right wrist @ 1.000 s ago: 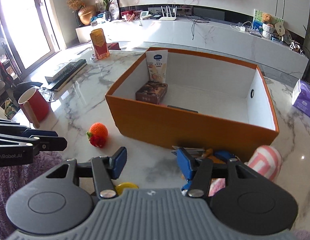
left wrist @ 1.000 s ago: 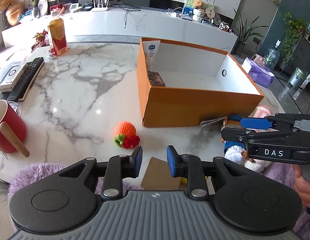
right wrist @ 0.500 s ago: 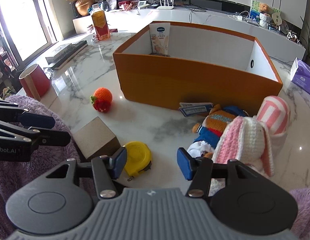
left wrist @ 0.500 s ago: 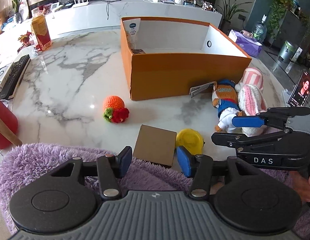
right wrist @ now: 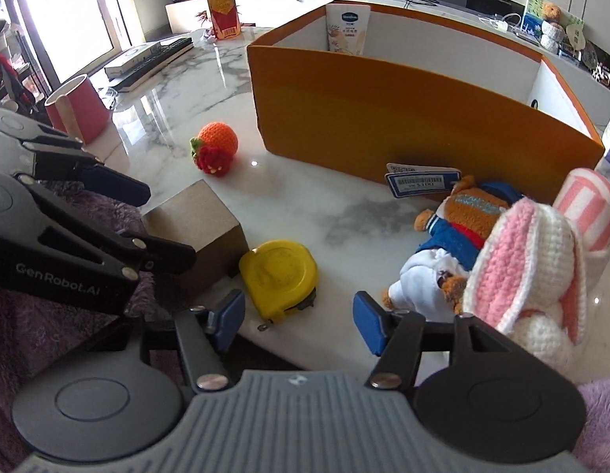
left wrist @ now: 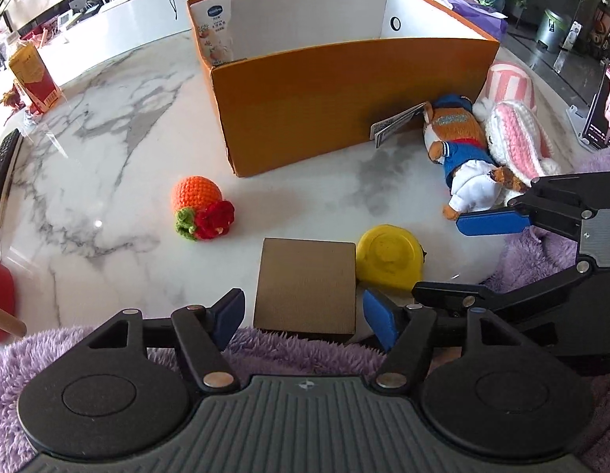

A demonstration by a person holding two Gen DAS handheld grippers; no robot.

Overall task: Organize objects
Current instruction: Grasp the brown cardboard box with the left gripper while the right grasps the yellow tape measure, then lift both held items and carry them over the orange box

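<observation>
Your white marble table with grey veining (left wrist: 108, 126) carries everything noted here. Largest on it is the open orange cardboard box with white inner walls (left wrist: 344, 94); a tall white printed carton (left wrist: 216, 27) stands upright in its far left corner. Against the box's near right end lie a pink-and-white crocheted rabbit (right wrist: 533, 260), a plush toy in orange and blue clothing (left wrist: 458, 146) with a paper tag, and a pink-and-white striped roll (left wrist: 510, 82), all crowded together.

A plain brown cardboard cube (left wrist: 305, 287) sits at the table's near edge, partly over purple fluffy fabric (left wrist: 68, 354). Your left gripper (left wrist: 303, 313) is lowered around it, one blue pad on each side, jaws opening and not pressing on the cube. Just beside the cube's right face lies a round yellow tape measure (right wrist: 279, 274). Your right gripper (right wrist: 299, 315) hovers with this tape measure just ahead of its left pad; its jaws are opening and hold nothing.

An orange crocheted ball with a red flower and green leaves (left wrist: 200, 207) lies apart to the left, clear of the box. A red cup (right wrist: 78, 106) stands near the table's left edge
</observation>
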